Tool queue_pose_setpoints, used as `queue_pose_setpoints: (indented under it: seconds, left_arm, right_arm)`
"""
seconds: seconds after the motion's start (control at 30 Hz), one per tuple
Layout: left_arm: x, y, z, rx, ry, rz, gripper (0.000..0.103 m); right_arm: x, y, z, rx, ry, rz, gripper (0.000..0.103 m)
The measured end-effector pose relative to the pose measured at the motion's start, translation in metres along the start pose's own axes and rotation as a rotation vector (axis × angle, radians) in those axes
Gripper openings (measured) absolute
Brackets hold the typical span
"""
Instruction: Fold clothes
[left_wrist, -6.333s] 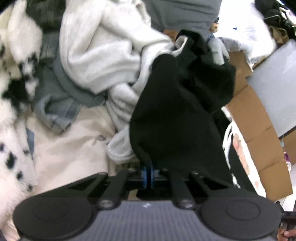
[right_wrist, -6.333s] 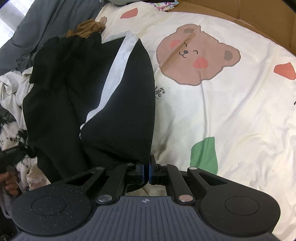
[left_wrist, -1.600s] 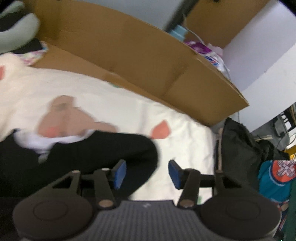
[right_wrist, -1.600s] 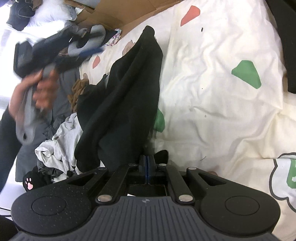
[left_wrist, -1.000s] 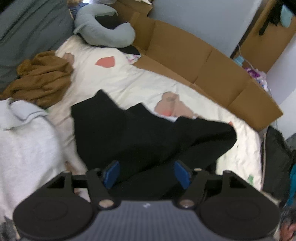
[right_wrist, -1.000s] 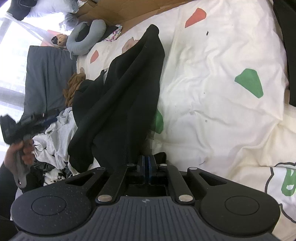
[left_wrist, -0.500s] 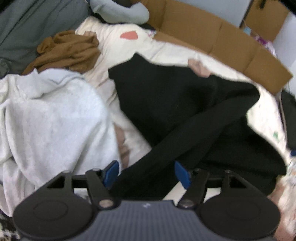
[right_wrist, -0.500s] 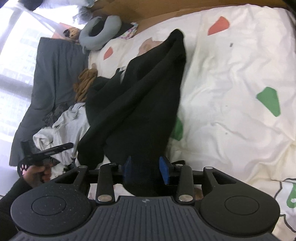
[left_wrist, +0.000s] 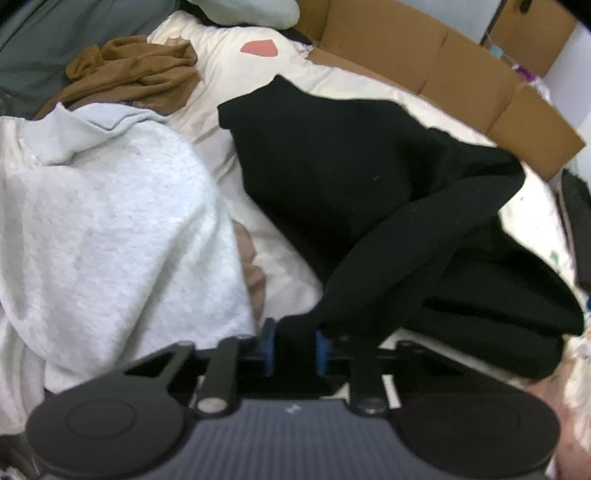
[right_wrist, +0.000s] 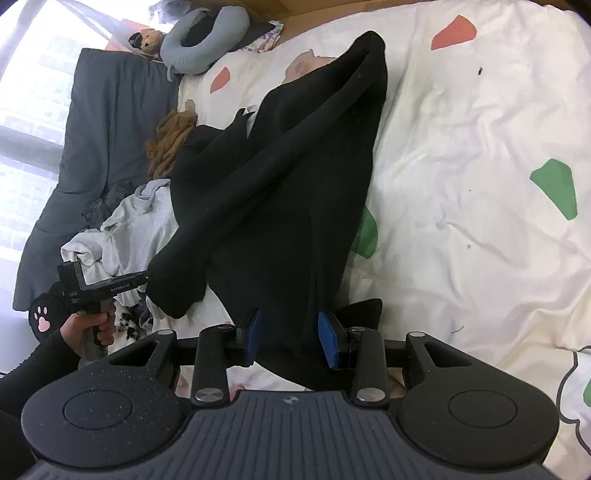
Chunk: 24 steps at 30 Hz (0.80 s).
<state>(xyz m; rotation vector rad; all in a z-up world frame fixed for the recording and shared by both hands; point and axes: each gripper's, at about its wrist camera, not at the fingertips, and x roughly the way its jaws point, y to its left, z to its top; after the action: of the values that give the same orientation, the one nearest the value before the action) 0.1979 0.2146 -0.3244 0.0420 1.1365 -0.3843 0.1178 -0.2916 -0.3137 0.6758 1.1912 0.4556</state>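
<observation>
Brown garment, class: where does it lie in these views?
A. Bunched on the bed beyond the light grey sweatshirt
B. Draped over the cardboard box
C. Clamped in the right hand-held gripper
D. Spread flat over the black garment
A: the brown garment sits crumpled on the cream bedsheet past the light grey sweatshirt, beside the black garment, in no gripper.

Each handheld gripper, left gripper and right gripper, has a ribbed dark-grey housing, two round black caps, silver pivot screws and blue finger pads; black sleeve at 8 o'clock.
</observation>
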Motion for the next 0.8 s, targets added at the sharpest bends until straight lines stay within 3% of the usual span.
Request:
queue_pose_setpoints:
  seconds: [0.2, 0.57, 0.8]
  left_arm:
    - [-0.014, -0.025, 0.003, 0.021, -0.01, -0.037, 0.016]
    - [-0.017, -0.093, 0.01, -0.042, -0.054, -0.27, 0.015]
    - [-0.005, -0.155, 0.017, 0.003, -0.04, -0.399, 0.015]
  right_arm:
    - [-0.003, 0.002, 0.001, -0.007, -0.015, 0.011, 0.037]
    - [-0.001, -0.001, 0.001, 0.03, -0.03, 0.051, 0.037]
    - [0.001, -0.002, 0.002, 0.056, -0.043, 0.087, 0.037]
